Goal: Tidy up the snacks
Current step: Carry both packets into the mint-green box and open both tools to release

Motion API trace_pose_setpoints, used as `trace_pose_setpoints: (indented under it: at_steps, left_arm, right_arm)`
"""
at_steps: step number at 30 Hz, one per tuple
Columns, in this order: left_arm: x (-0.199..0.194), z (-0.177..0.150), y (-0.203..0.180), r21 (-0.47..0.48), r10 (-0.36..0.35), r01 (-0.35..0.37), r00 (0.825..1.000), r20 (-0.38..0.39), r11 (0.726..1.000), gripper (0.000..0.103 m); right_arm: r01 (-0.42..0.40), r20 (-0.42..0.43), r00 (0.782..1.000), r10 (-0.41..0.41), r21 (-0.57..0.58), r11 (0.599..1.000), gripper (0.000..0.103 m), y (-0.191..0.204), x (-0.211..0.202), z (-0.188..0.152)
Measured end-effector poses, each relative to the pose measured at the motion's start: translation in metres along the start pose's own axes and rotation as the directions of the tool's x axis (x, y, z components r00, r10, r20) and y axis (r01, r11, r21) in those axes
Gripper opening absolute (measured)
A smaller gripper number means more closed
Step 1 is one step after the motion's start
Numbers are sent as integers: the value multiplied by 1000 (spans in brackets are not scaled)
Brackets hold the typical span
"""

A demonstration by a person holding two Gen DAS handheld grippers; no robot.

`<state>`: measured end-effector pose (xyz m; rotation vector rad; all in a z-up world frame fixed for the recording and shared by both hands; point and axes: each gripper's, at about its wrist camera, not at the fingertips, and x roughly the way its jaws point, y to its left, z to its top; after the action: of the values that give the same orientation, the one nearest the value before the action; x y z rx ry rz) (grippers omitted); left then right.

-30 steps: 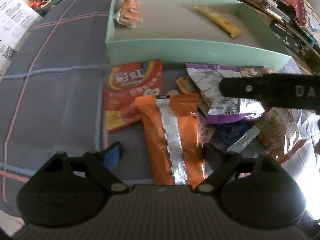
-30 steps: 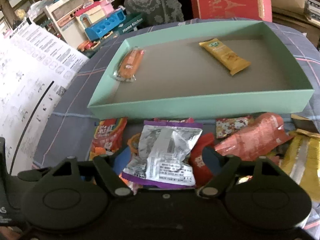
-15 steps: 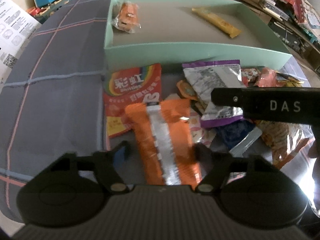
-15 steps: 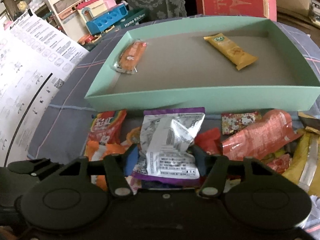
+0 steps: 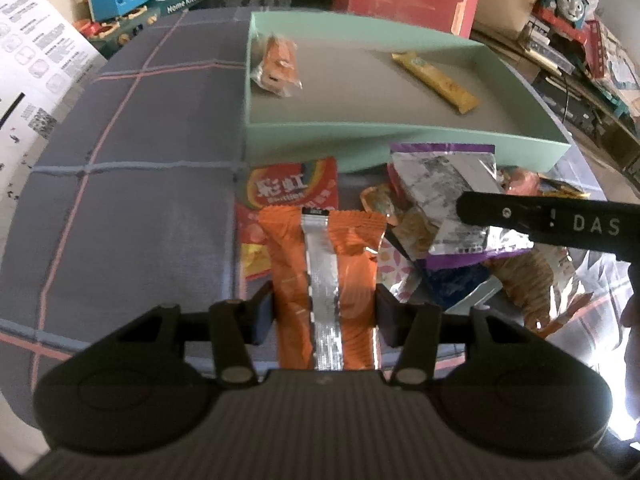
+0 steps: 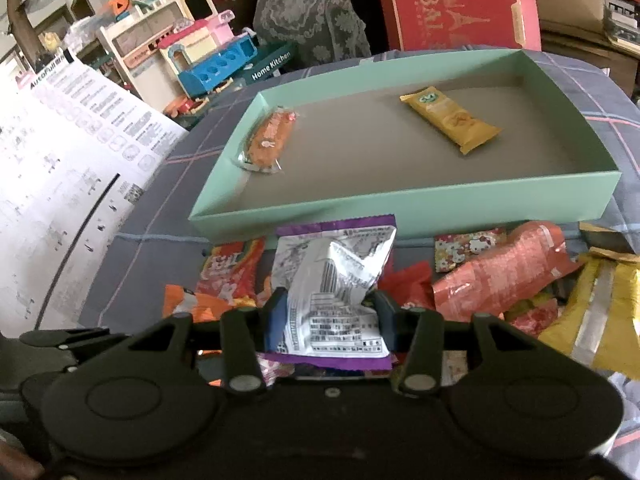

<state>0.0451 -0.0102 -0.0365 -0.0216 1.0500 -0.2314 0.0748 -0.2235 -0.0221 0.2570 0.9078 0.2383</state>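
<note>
Left wrist: orange pack [image 5: 324,280] is pinched by left gripper [image 5: 324,314], just short of green tray [image 5: 400,142].

Right wrist: silver-purple bag [image 6: 334,292] is clamped by right gripper [image 6: 330,314] before tray [image 6: 400,210]. Slick foil may slip; rim could be snagged.

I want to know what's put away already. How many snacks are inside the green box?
2. An orange snack in clear wrap lies at the left end of the green box, and a yellow bar lies toward the right. None seem hidden.
</note>
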Motion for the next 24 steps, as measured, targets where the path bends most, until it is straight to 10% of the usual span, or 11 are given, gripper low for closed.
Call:
trace_pose_setpoints:
  at_steps: [13,24]
  left_arm:
    - [-21,80,-9,27,-46,43,991,124,999,50]
    - [47,198,-9,57,-20,14,994,108,998,50]
  right_arm:
    - [-6,131,991,4,15,1000,45,-19,-26,58]
    - [53,121,991,-56,35,998,45,-46,34,142]
